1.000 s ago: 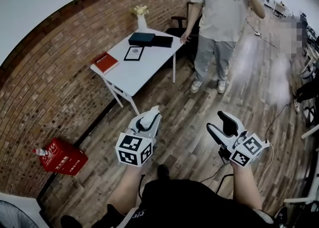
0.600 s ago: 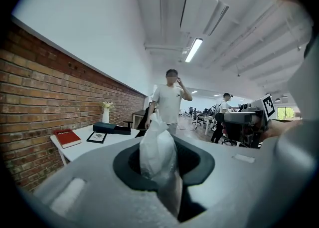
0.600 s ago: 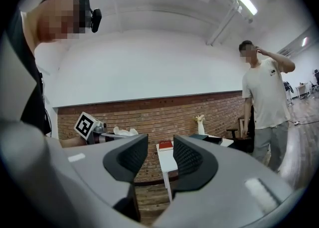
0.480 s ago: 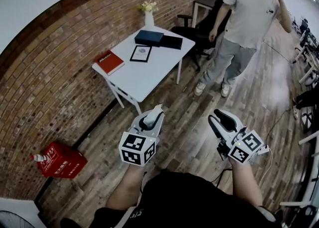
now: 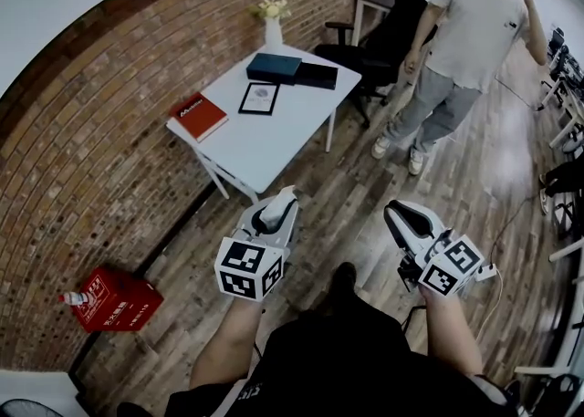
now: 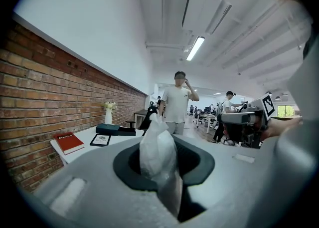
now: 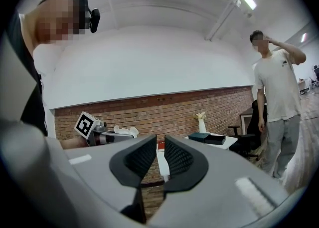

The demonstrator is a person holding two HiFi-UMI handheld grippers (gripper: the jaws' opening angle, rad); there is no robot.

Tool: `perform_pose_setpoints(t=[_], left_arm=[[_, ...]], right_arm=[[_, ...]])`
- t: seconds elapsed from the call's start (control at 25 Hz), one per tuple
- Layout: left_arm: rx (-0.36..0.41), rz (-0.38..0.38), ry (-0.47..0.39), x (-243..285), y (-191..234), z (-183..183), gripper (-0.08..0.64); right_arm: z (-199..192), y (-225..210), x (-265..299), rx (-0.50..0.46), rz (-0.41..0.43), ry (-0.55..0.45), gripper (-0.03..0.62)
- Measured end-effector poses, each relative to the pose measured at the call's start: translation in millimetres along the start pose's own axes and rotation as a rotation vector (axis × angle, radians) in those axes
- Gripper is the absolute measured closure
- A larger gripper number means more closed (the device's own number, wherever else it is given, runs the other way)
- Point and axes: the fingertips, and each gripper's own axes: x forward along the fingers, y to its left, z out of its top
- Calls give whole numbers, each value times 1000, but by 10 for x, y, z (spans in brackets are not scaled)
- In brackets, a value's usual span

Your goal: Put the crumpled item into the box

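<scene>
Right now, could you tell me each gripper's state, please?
Left gripper: closed on the crumpled item.
Right gripper: empty; jaws have just been closing, narrow gap.

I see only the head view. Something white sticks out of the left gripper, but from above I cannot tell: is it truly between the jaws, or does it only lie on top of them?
Observer: It is between them. In the left gripper view the white crumpled item stands between the jaws of the left gripper. They are closed on its lower part, and its top sticks out past them.
Operator: Thank you. And the right gripper, does it carry anything?
Observer: No. In the right gripper view the jaws of the right gripper have just been closing. Only a narrow gap is left between them, and nothing is in it.
</scene>
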Motion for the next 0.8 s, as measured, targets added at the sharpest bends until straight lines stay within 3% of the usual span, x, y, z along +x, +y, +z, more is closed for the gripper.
perform_pose_setpoints(t=[0.32,0.8], left_arm=[[-17,47,26,524,270,-29,488],[-53,118,92,1826,805,131,488]], right_arm=[[-63,-566,431,51,55,-4,561],[-4,-1895,1271,129,95,-4,580]])
